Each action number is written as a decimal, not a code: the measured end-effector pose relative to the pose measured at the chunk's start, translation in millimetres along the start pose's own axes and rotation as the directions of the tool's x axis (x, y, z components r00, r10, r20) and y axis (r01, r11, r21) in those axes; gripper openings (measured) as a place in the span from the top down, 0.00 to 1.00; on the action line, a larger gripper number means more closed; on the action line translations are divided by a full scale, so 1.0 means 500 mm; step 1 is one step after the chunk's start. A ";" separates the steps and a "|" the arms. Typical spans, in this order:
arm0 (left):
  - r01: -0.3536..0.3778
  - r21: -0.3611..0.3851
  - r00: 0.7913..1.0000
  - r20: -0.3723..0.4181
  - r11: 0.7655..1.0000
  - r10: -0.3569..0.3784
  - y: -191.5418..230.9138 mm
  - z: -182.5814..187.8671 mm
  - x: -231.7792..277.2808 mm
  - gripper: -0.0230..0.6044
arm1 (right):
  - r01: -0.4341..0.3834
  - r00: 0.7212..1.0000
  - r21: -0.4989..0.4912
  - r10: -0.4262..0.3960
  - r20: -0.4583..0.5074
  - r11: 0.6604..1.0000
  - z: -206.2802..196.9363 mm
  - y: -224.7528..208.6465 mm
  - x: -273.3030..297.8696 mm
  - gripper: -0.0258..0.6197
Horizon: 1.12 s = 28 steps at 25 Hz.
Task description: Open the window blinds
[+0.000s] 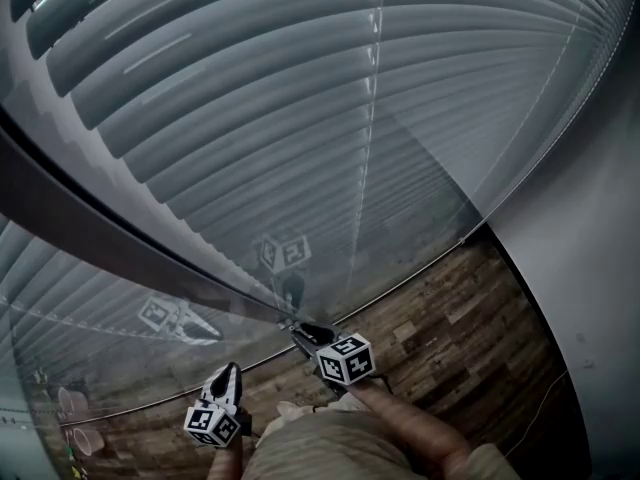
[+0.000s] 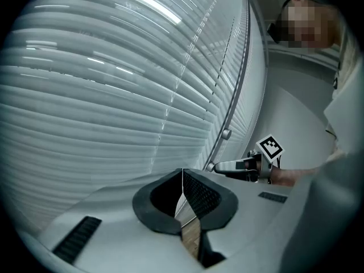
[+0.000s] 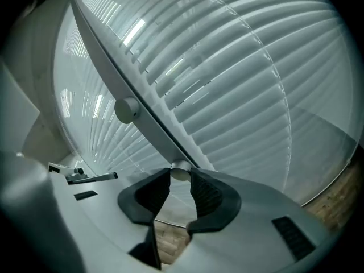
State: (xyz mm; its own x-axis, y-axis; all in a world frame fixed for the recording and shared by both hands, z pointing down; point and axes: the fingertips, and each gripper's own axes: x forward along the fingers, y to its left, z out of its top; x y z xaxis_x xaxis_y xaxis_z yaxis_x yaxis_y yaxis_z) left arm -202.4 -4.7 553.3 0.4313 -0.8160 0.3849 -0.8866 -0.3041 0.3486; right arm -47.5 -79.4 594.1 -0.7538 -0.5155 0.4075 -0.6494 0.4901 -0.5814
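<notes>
Head view first: the blinds (image 1: 300, 98) are hanging behind the glass. Their long, smooth, pale-grey slats are curving gently and filling the window from its top edge almost to its bottom edge. A dark, flat frame bar (image 1: 120, 238) is slanting across the pane. The right gripper (image 1: 298, 329) is reaching in at the bar's lower end, with its black-and-white marker cube (image 1: 346, 359) sitting just ahead of a bare hand (image 1: 385, 403). The left gripper (image 1: 229, 371) is hovering lower and further left. Rough wood-plank floor (image 1: 450, 318) is showing along the window's bottom edge.

Over to the left gripper view: the left gripper's (image 2: 182, 175) jaws are lying together. Their black ribbed pads are meeting at the tips with nothing between them. Beyond them, the right gripper is nosing onto a small round metal knob (image 2: 211, 166) low on the bar. A second knob (image 2: 226, 133) is sitting higher up the same bar, right beside the slats.

Now the right gripper view: the right gripper's (image 3: 181, 176) jaws are standing partly apart and clamping that lower knob. The dimpled dark pads are pressing on its silvery, rounded sides. The bar is running up and to the left from there, smooth and matte, with the second knob bulging off it. The slats are fanning out on both sides of it.
</notes>
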 end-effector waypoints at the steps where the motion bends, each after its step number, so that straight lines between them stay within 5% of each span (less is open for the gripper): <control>1: -0.001 -0.002 1.000 0.001 1.000 0.001 -0.003 -0.001 0.002 0.94 | -0.007 1.000 0.004 0.007 0.000 1.000 0.000 0.000 0.000 0.78; 6: -0.005 -0.012 1.000 0.003 1.000 0.005 -0.016 -0.008 0.012 0.94 | -0.042 0.999 0.001 0.042 -0.026 0.999 0.002 0.007 0.008 0.77; 10: -0.010 -0.010 1.000 0.005 1.000 0.010 -0.021 -0.007 0.013 0.94 | 0.011 0.999 -0.010 -0.011 -0.043 1.000 0.005 0.001 0.013 0.76; 13: -0.018 -0.010 1.000 0.013 1.000 0.018 -0.018 -0.002 0.008 0.94 | 0.099 0.992 -0.214 -0.112 -0.051 0.972 0.008 0.009 0.008 0.77; 16: -0.025 -0.014 1.000 0.016 1.000 0.025 -0.010 -0.001 0.004 0.94 | 0.182 0.969 -0.508 -0.242 -0.055 0.842 0.009 0.021 0.007 0.78; 19: -0.026 -0.017 0.999 0.018 1.000 0.026 -0.006 -0.001 0.002 0.94 | 0.256 0.920 -0.737 -0.392 -0.012 0.625 0.005 0.024 0.009 0.80; 21: -0.023 -0.017 0.999 0.022 1.000 0.023 -0.004 0.001 0.001 0.94 | 0.279 0.886 -0.824 -0.464 0.023 0.493 0.001 0.021 0.008 0.84; 22: -0.020 -0.016 1.000 0.023 1.000 0.021 -0.004 0.003 0.001 0.94 | 0.281 0.879 -0.836 -0.476 0.027 0.471 0.000 0.019 0.008 0.86; 23: -0.018 -0.016 1.000 0.025 1.000 0.018 -0.002 0.004 0.001 0.94 | 0.277 0.882 -0.832 -0.471 0.022 0.481 0.000 0.018 0.008 0.86; 25: -0.014 -0.017 1.000 0.023 1.000 0.014 0.001 0.004 0.003 0.94 | 0.262 0.904 -0.785 -0.427 -0.002 0.561 0.000 0.018 0.010 0.85; 28: -0.006 -0.017 1.000 0.019 1.000 0.007 0.004 0.003 0.005 0.94 | 0.210 0.952 -0.606 -0.301 -0.051 0.767 -0.003 0.018 0.011 0.84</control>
State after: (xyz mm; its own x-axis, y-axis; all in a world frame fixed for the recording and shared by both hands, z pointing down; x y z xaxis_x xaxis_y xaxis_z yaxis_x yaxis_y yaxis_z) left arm -203.4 -8.3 553.8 0.4220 -0.8274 0.3705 -0.8864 -0.2908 0.3602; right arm -57.9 -76.7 592.2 -0.5274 -0.6027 0.5989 -0.7171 0.6938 0.0667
